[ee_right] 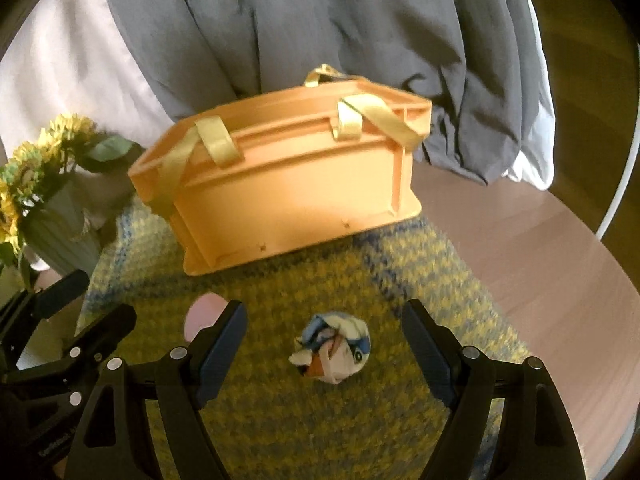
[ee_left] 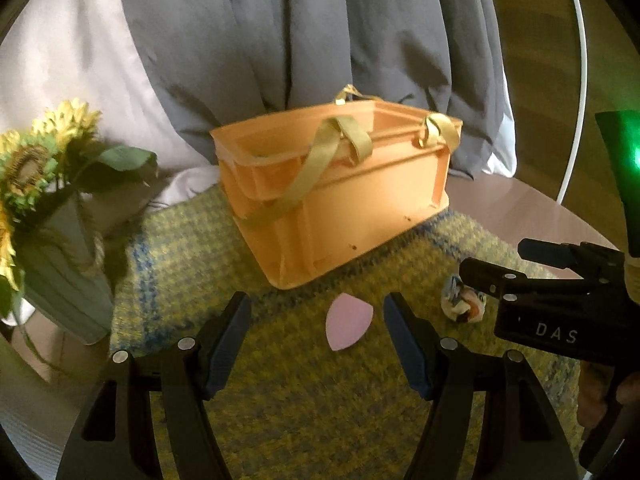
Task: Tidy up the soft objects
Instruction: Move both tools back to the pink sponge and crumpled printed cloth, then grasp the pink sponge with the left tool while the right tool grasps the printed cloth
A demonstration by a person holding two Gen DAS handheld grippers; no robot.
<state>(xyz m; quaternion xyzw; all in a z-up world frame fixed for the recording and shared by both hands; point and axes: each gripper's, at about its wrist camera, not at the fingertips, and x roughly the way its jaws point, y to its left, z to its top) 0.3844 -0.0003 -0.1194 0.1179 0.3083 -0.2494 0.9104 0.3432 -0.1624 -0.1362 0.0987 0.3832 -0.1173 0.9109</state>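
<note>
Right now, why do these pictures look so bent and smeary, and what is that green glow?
Left wrist view: the fisheye lens bows the edges and darkens the corners; a green light flares at right; the sunflowers are smeared. Right wrist view: same bending; the mat and pink piece look soft with blur, while the crate is brightly lit against the grey cloth.

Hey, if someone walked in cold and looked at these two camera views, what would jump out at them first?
The orange crate with yellow strap handles dominates, sitting at the back of the yellow-and-blue woven mat, in front of grey fabric. On the mat nearer the cameras, a pink teardrop sponge lies between the open left gripper fingers, and a crumpled patterned cloth lies between those of the open right gripper. Sunflowers in a vase stand at the left.
</note>
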